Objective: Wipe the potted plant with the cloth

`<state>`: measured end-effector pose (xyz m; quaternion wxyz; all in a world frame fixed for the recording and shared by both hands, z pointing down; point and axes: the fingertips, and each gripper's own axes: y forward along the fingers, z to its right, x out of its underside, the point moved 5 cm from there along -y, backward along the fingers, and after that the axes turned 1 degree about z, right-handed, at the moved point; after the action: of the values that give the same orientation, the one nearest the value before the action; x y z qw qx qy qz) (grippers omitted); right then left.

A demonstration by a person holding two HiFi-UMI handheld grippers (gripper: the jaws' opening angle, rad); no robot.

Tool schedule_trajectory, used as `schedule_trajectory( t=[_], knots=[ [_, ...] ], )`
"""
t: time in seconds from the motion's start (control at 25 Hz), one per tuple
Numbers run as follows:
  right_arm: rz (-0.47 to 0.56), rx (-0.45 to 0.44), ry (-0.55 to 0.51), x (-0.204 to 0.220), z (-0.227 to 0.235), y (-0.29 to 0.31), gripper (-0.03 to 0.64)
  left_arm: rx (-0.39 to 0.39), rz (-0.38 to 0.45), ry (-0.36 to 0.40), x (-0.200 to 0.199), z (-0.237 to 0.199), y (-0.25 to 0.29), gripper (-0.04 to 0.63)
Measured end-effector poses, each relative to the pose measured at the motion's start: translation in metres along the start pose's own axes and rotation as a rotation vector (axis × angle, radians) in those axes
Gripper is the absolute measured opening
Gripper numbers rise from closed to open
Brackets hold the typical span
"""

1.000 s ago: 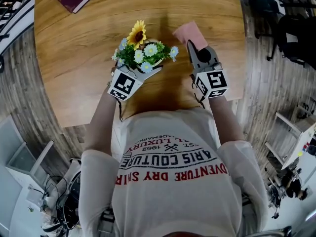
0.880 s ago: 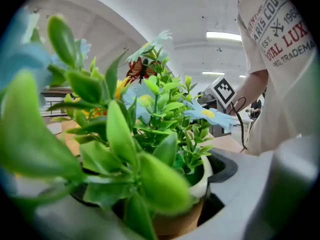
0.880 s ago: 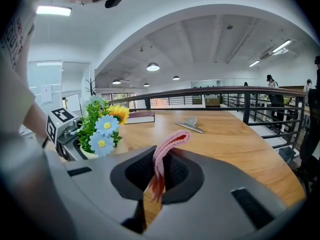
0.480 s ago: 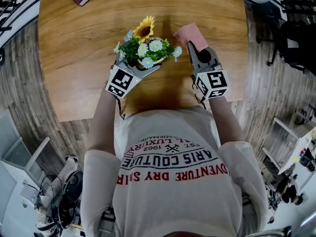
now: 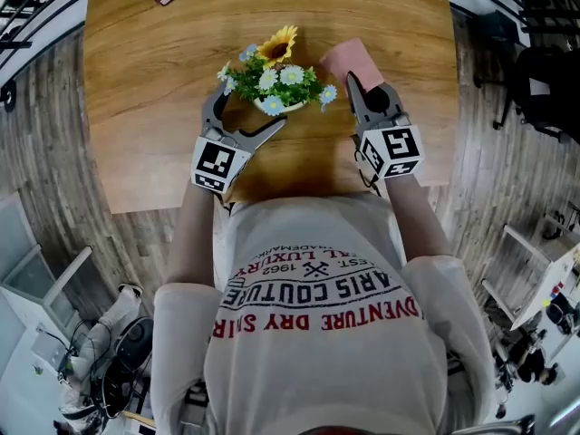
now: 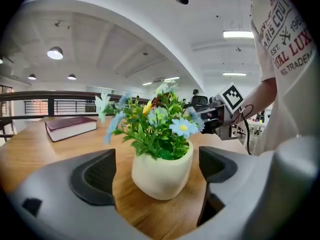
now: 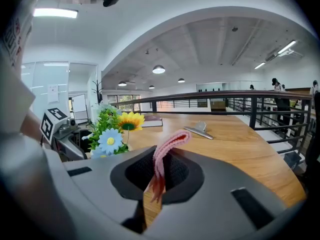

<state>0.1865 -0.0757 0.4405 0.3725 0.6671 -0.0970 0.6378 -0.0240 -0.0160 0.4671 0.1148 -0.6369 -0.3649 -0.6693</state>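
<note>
Nearest the person, left tool [image 5: 250, 107] has jaws apart around the pot [image 6: 161, 171], seemingly clear of it; right tool [image 7: 159, 171] is clamped on the cloth [image 5: 349, 60], just beside the plant [image 5: 272, 84] mid-surface [image 5: 163, 80]. Advisable: steady the pot first, then wipe leaves lightly.

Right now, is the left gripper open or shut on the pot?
Open. The left gripper's jaws stand apart either side of the pot, with table showing in both gaps.

Head view steeply down onto table [image 5: 154, 107]; gripper views low, close, sharing potted plant [image 6: 161, 169].
</note>
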Motion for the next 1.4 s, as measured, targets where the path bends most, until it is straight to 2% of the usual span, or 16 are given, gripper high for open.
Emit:
schedule_trajectory(
  t=[0.24, 0.32, 0.36, 0.4, 0.44, 0.56, 0.72, 1.08, 1.4],
  knots=[
    [0.047, 0.0, -0.021, -0.019, -0.009, -0.006, 0.037, -0.085, 0.041, -0.007, -0.03, -0.007, -0.034, 0.531],
    [0.069, 0.003, -0.026, -0.027, -0.012, -0.007, 0.037, -0.137, 0.068, 0.008, -0.046, -0.012, -0.046, 0.517],
    [0.081, 0.005, -0.031, -0.031, -0.013, -0.007, 0.037, -0.18, 0.092, 0.013, -0.056, -0.016, -0.052, 0.45],
    [0.09, 0.007, -0.037, -0.035, -0.014, -0.007, 0.037, -0.227, 0.12, 0.018, -0.065, -0.02, -0.057, 0.267],
    [0.095, 0.009, -0.044, -0.038, -0.015, -0.007, 0.037, -0.26, 0.146, 0.023, -0.073, -0.022, -0.06, 0.17],
    [0.107, 0.009, -0.063, -0.047, -0.019, -0.01, 0.037, -0.268, 0.17, 0.044, -0.091, -0.018, -0.062, 0.16],
    [0.158, -0.002, -0.107, -0.067, -0.027, -0.017, 0.037, -0.313, 0.19, 0.054, -0.108, -0.018, -0.068, 0.031],
    [0.221, -0.037, -0.172, -0.091, -0.044, -0.032, 0.037, -0.29, 0.218, 0.075, -0.132, -0.005, -0.076, 0.018],
    [0.238, -0.123, -0.194, -0.097, -0.059, -0.04, 0.035, -0.256, 0.235, 0.072, -0.142, 0.001, -0.084, 0.018]
  ],
)
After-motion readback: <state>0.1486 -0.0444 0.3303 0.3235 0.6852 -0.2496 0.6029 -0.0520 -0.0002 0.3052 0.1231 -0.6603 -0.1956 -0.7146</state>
